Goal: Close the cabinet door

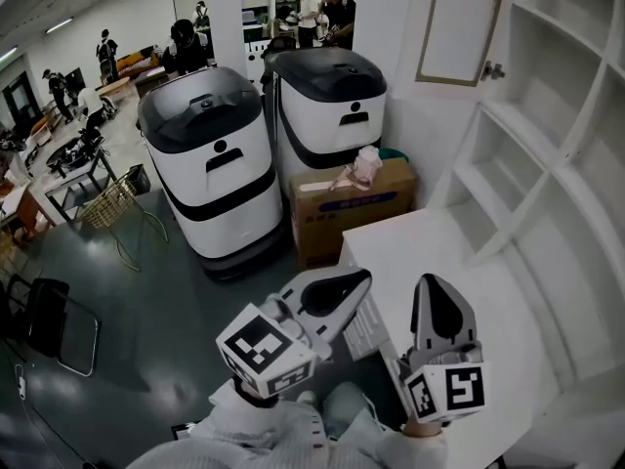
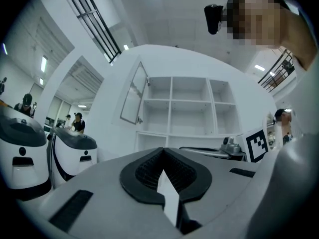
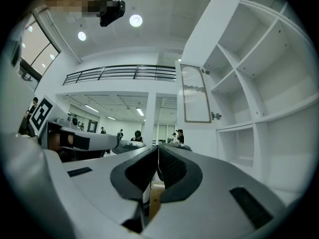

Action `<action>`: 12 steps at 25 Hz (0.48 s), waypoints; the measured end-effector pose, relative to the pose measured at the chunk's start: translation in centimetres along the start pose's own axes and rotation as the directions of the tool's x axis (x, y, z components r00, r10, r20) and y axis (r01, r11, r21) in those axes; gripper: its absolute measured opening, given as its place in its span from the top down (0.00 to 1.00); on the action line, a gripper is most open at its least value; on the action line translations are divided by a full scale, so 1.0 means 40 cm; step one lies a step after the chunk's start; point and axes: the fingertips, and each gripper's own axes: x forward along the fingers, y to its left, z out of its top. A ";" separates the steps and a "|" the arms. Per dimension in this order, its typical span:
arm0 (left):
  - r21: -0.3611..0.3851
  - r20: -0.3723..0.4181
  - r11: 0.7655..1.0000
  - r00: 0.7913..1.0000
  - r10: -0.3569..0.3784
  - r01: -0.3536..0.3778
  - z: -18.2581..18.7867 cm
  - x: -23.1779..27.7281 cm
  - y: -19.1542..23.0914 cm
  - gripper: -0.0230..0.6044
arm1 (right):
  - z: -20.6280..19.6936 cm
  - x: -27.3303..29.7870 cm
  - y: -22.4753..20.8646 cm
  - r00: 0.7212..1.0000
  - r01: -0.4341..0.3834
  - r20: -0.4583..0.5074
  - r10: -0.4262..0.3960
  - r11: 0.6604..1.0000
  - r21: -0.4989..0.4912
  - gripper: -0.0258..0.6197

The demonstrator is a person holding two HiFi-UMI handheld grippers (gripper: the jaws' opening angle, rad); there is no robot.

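Note:
The white cabinet (image 1: 547,164) with bare shelves stands at the right. Its door (image 1: 459,27) is swung wide open to the left, showing a framed panel with a small knob (image 1: 491,69) at its edge. In the left gripper view the door (image 2: 134,94) hangs left of the shelves (image 2: 184,113). In the right gripper view the door (image 3: 195,94) is ahead and above. My left gripper (image 1: 363,279) and right gripper (image 1: 431,283) are side by side, low over the white counter (image 1: 439,252), well short of the door. Both are shut on nothing.
Two white and black machines (image 1: 210,154) (image 1: 327,101) stand left of the cabinet. A cardboard box (image 1: 352,208) sits between them and the counter. Several people stand far behind, and a black chair (image 1: 44,320) and a wire basket (image 1: 109,203) are at the left.

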 end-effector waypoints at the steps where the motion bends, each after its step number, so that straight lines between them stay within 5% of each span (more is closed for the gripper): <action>1: -0.006 -0.002 1.000 1.000 -0.005 0.005 -0.002 0.005 0.012 0.95 | -0.003 0.012 -0.001 1.000 0.006 -0.006 -0.006 1.000 -0.001 0.94; 12: -0.034 -0.004 0.999 0.999 -0.039 0.039 -0.002 0.131 0.171 0.95 | -0.023 0.182 -0.085 0.998 0.047 -0.034 -0.048 0.999 -0.020 0.94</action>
